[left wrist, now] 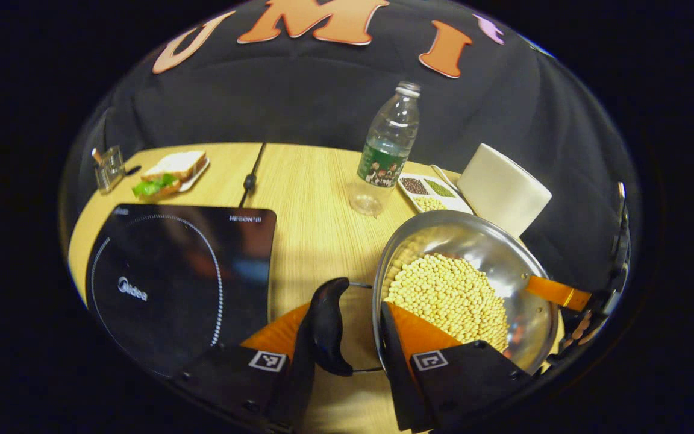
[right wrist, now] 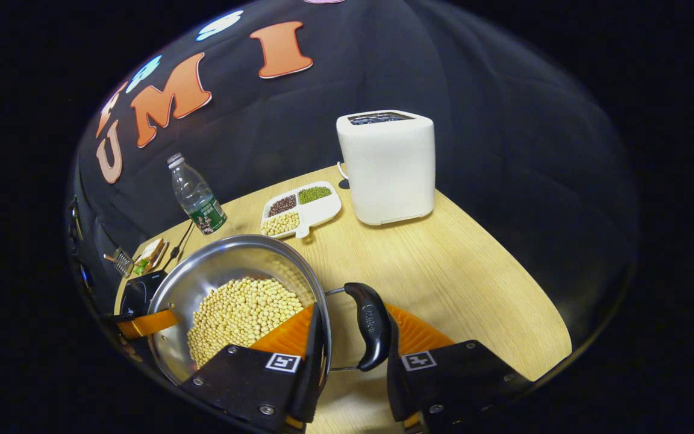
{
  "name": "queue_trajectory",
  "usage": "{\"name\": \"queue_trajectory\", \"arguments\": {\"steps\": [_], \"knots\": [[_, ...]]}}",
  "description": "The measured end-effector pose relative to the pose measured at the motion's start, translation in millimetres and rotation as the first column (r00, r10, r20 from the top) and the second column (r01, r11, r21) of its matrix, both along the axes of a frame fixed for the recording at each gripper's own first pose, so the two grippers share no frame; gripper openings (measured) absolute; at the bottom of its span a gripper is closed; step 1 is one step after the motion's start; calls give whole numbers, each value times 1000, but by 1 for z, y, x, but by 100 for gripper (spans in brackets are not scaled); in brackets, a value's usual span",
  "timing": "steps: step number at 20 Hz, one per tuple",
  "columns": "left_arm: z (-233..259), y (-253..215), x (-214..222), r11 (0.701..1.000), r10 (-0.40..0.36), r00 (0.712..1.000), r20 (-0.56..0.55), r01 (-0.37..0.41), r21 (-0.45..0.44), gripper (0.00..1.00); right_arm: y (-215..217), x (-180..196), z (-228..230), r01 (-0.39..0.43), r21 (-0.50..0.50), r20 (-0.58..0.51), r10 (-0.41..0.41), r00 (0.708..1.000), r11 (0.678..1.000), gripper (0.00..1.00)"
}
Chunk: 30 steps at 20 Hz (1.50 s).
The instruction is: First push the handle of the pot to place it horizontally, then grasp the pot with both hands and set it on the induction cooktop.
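Note:
A steel pot (left wrist: 491, 247) holding soybeans (left wrist: 449, 295) stands right of the black induction cooktop (left wrist: 178, 277) on the wooden table. In the left gripper view, my left gripper (left wrist: 347, 319) straddles the pot's near black handle (left wrist: 329, 325), one finger outside it and the other inside the rim, shut on it. In the right gripper view, the pot (right wrist: 226, 259) lies lower left. My right gripper (right wrist: 353, 316) is clamped the same way on the opposite handle (right wrist: 371, 325). Each view shows the other gripper's finger at the pot's far rim. Whether the pot's base touches the table is hidden.
A water bottle (left wrist: 388, 150), a divided dish of beans (left wrist: 431, 191) and a white toaster (left wrist: 503, 190) stand behind the pot. A sandwich on a plate (left wrist: 169, 173), a small metal holder (left wrist: 109, 169) and a black cable (left wrist: 253, 175) lie beyond the cooktop.

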<state>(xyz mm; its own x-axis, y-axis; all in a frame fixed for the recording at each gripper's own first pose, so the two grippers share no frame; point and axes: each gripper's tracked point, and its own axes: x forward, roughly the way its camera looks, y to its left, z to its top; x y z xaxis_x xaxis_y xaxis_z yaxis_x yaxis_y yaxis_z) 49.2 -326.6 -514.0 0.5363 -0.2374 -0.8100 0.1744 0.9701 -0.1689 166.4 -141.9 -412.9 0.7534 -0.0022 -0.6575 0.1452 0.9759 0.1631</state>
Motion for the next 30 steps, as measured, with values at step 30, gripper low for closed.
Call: {"name": "queue_trajectory", "arguments": {"steps": [30], "knots": [[141,224,14,992,122,986,109,-124,14,52,225,-22,122,-140,-1,124,139,982,990,42]]}}
